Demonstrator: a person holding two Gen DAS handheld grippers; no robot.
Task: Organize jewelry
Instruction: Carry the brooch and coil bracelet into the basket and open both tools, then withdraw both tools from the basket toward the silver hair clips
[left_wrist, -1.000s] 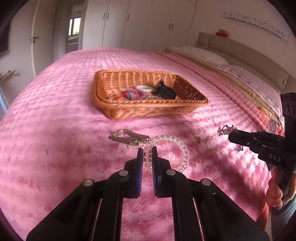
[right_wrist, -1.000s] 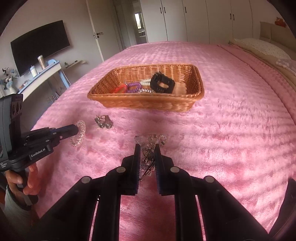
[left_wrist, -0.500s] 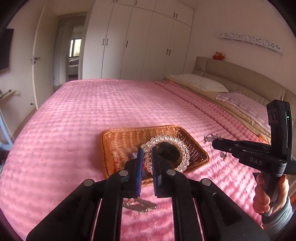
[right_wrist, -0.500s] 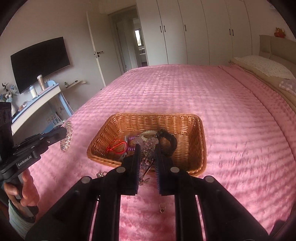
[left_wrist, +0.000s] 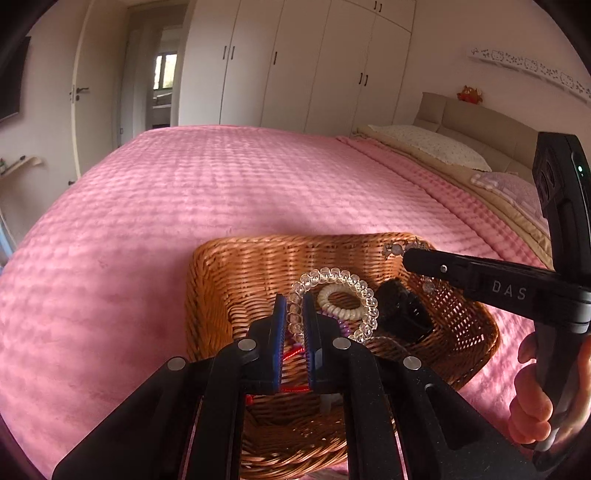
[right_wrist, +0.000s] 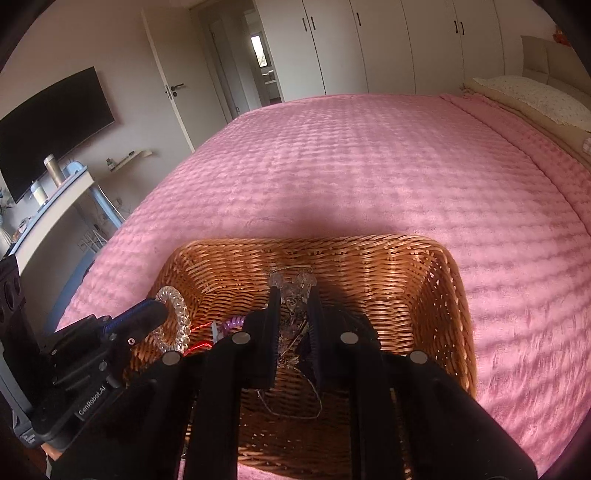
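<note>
We see the left hand-held gripper (left_wrist: 294, 315) pinching a clear coiled bracelet (left_wrist: 334, 303) between its blue pads, the loop standing out ahead of and to the right of the fingertips. It hangs above the inside of the wicker basket (left_wrist: 221, 280), which sits on the pink bed (left_wrist: 221, 192) directly below and ahead of this hand-held gripper. Under the loop lie a cream spiral hair tie (left_wrist: 341, 301), a purple coil (left_wrist: 341, 326) and a red band (left_wrist: 291, 352); a black hair claw (left_wrist: 402, 310) lies just to the right of them on the basket floor.

The right hand-held gripper (right_wrist: 292, 301) is pressed onto a cluster of clear-beaded jewelry (right_wrist: 291, 286), whose beads poke out past its fingertips while thin chains dangle between and beneath the fingers. We see it over the basket interior as well, with the far wall ahead of it. From the left wrist view this hand-held gripper reaches in from the right, its tip near the basket's far right corner, well to the right of the bracelet. A thin wire loop (right_wrist: 291, 402) rests on the basket floor below its fingers.
</note>
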